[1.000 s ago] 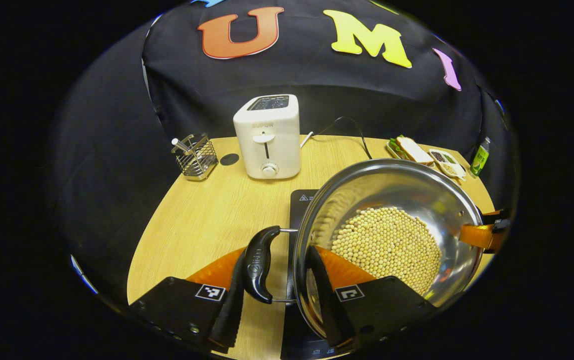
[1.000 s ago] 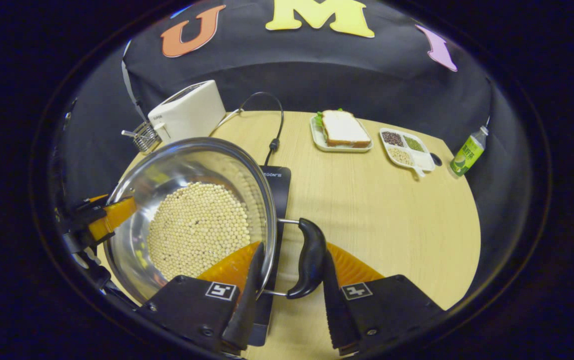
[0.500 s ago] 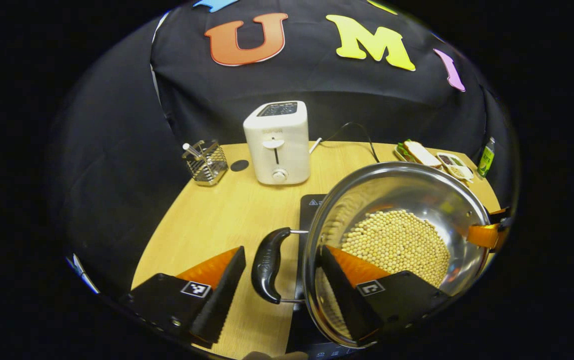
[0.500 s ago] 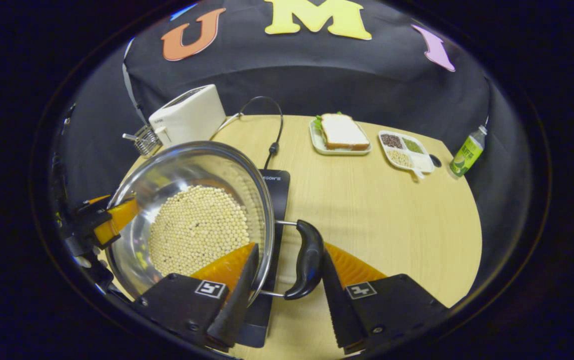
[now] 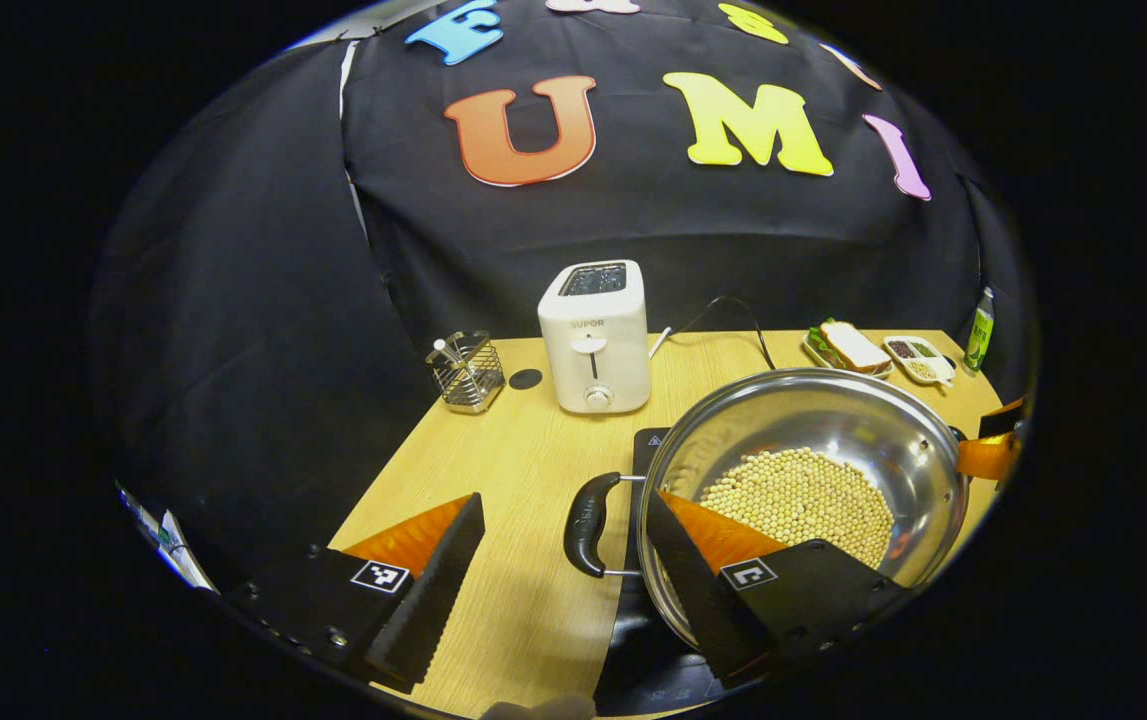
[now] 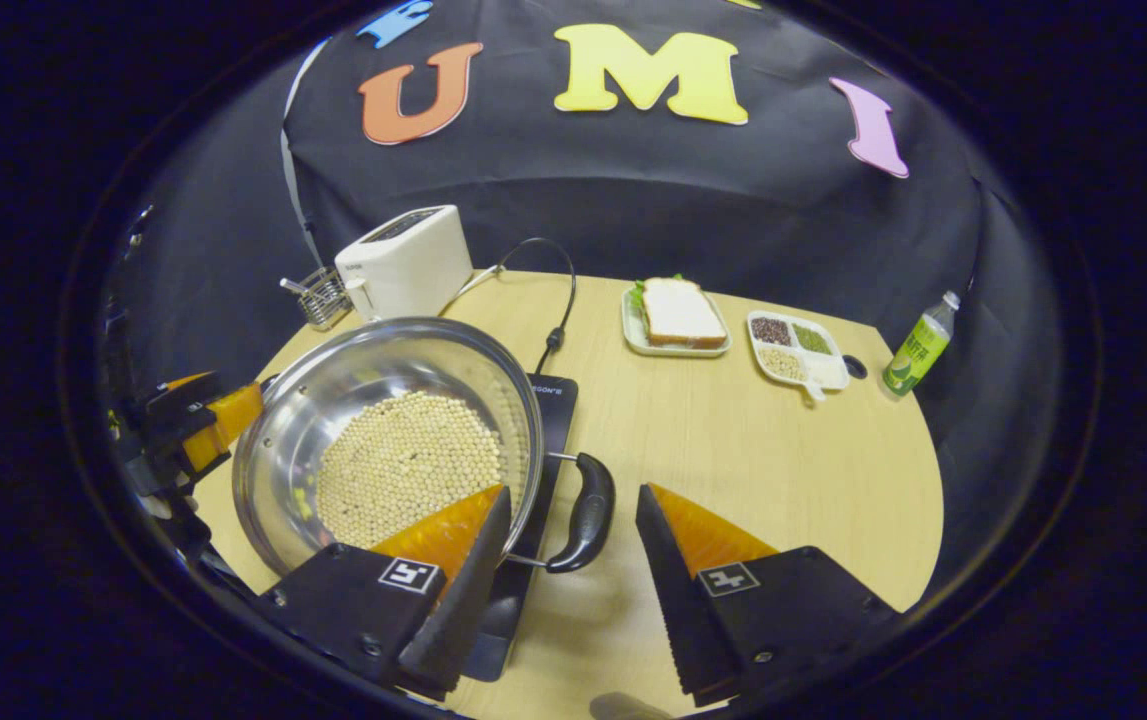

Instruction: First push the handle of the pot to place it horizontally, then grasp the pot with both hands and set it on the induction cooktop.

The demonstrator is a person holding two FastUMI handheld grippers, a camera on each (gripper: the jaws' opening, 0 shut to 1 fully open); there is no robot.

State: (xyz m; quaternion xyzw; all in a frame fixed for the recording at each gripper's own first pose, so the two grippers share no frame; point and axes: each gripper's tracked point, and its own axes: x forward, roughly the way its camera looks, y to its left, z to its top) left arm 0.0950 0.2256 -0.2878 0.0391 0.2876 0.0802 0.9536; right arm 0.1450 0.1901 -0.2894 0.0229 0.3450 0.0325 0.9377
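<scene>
Compared with the frames half a second and one second earlier, both grippers had been drawn back and raised from the pot [image 5: 803, 470], and more of the table [image 6: 733, 440] was brought into sight. In the left gripper view, the left gripper [image 5: 573, 575] was seen released, its fingers spread wide; the left handle [image 5: 588, 523], which had been enclosed between them a second before, now lay beyond the fingertips, touched by neither finger. In the right gripper view, the right gripper [image 6: 573, 560] was likewise seen let go and spread: the right handle [image 6: 583, 510], earlier gripped closely, stood free just ahead of the fingers. The far gripper was glimpsed at the pot's opposite side in each view.

The pot, filled with pale beans [image 6: 408, 465], was seen resting on the black induction cooktop [image 6: 548, 420], its two handles lying level to either side.

As for writing, the word "SUPOR" could be read on the front of the white toaster [image 5: 595, 335] in the left gripper view. Lettering ending in "EGON" was made out on the cooktop's rear edge in the right gripper view; the rest could not be told. The label on the green bottle [image 6: 918, 345] was too small to be made out. Square black-and-white markers were carried on both grippers' fingers.
</scene>
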